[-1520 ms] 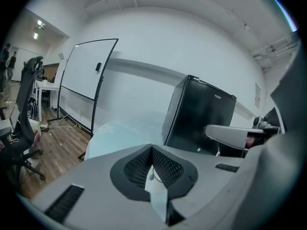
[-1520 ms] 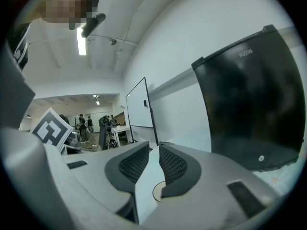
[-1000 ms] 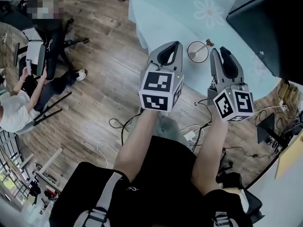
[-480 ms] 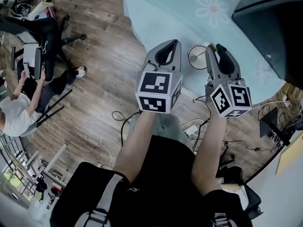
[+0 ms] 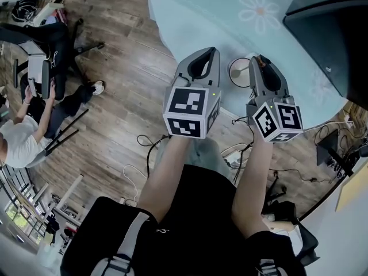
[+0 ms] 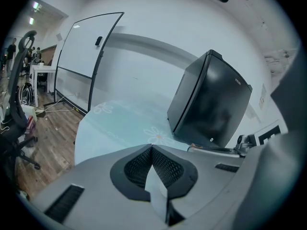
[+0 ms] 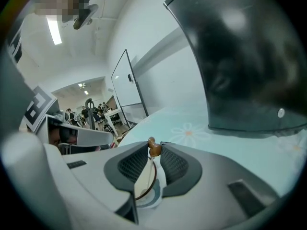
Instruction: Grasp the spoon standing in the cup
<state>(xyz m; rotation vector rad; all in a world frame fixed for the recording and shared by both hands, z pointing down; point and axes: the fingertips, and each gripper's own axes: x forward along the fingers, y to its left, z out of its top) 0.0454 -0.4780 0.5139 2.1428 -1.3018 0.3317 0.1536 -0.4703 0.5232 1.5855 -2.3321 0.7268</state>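
A white cup (image 5: 237,71) stands near the front edge of the pale blue table (image 5: 218,22). The spoon (image 7: 154,150), thin with a brown knob on top, stands in the cup (image 7: 147,198), which shows below through the jaw gap. My right gripper (image 7: 154,145) is over the cup with its jaws closing; the knob sits right between the tips, and a narrow gap runs along the handle. In the head view the right gripper (image 5: 259,60) covers the cup's right side. My left gripper (image 5: 210,51) hovers just left of the cup, shut and holding nothing (image 6: 152,146).
A large black box (image 5: 330,22) stands on the table at the back right. Beyond the table's left edge lies a wooden floor (image 5: 115,96) with cables. A seated person (image 5: 23,137) and office chairs are at the far left.
Both grippers have moved forward toward the cup. The right gripper now reaches over the cup's right side with the spoon's knob at its tips; a second ago it was beside the cup.
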